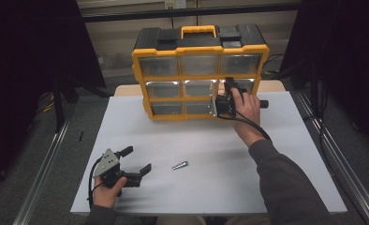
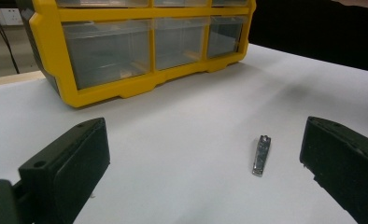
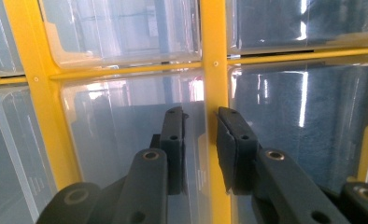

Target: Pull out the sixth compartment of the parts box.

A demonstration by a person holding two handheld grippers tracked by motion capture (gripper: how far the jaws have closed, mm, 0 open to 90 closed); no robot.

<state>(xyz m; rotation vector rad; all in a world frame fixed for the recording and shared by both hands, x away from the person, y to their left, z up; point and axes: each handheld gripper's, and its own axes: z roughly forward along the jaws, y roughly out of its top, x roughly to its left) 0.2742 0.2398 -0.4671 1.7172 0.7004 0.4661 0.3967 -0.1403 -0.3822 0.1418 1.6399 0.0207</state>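
My right hand (image 1: 246,108) reaches forward across the white tabletop (image 1: 210,150), sleeve stretched out, and holds the right tool (image 1: 224,99) level against the front of a yellow and black drawer cabinet (image 1: 200,70) standing at the far edge. In the right gripper view, the tool (image 3: 201,135) points at the clear plastic drawers (image 3: 130,140). Its two black jaws stand close together with a narrow gap between them, one on each side of the yellow upright bar (image 3: 215,84) that divides two drawers. The jaws are near the drawer fronts, but I cannot tell whether they press on anything, so I cannot tell if the tool grips.

My left hand (image 1: 108,187) rests low at the near left corner of the tabletop. It holds the left tool (image 1: 138,161) pointing to the right and slightly forward, jaws spread wide and empty.

A small metal nail clipper (image 1: 179,165) lies flat on the tabletop, just to the right of the left tool's jaws and apart from them. In the left gripper view the clipper (image 2: 261,155) lies ahead between the two open jaws, nearer the right-hand one, with the cabinet (image 2: 126,88) farther off behind.
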